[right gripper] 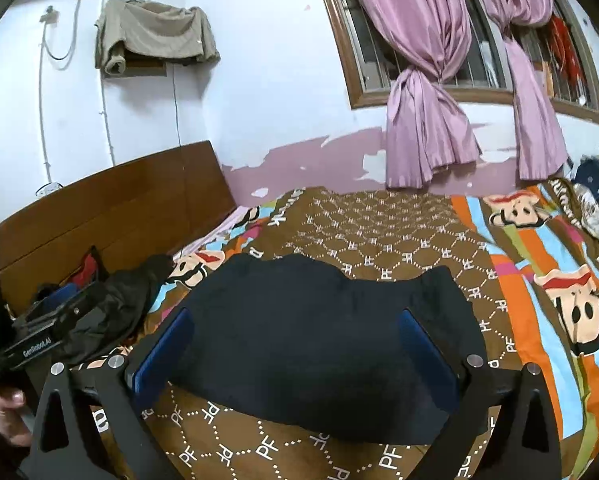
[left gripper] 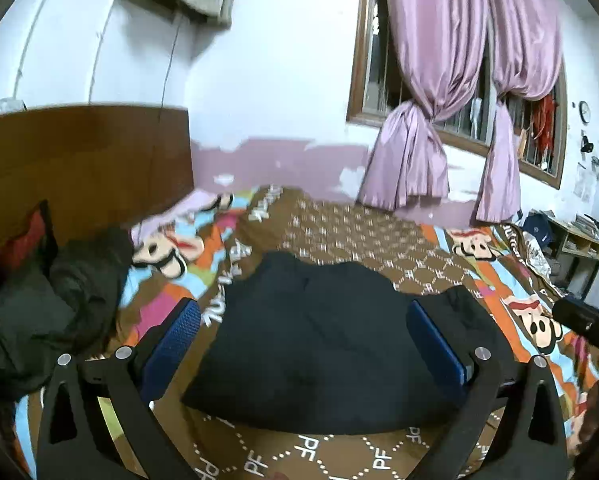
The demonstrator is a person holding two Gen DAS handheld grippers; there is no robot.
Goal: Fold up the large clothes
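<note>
A dark navy garment point(left gripper: 331, 344) lies folded flat on the patterned bedspread point(left gripper: 351, 228); it also shows in the right wrist view point(right gripper: 311, 340). My left gripper point(left gripper: 303, 344) is open and empty, its blue pads point(left gripper: 171, 344) hovering above the garment. My right gripper point(right gripper: 295, 344) is open and empty too, its blue pads point(right gripper: 427, 344) spread over the same garment. The left gripper's body point(right gripper: 39, 340) shows at the left of the right wrist view; the right gripper's body point(left gripper: 587, 328) shows at the right edge of the left wrist view.
A heap of dark clothes point(left gripper: 55, 304) lies at the left by the wooden headboard point(left gripper: 83, 156), also seen in the right wrist view point(right gripper: 111, 304). Pink curtains point(right gripper: 427, 132) hang at the far window. A small shelf point(left gripper: 579, 240) stands beyond the bed's right side.
</note>
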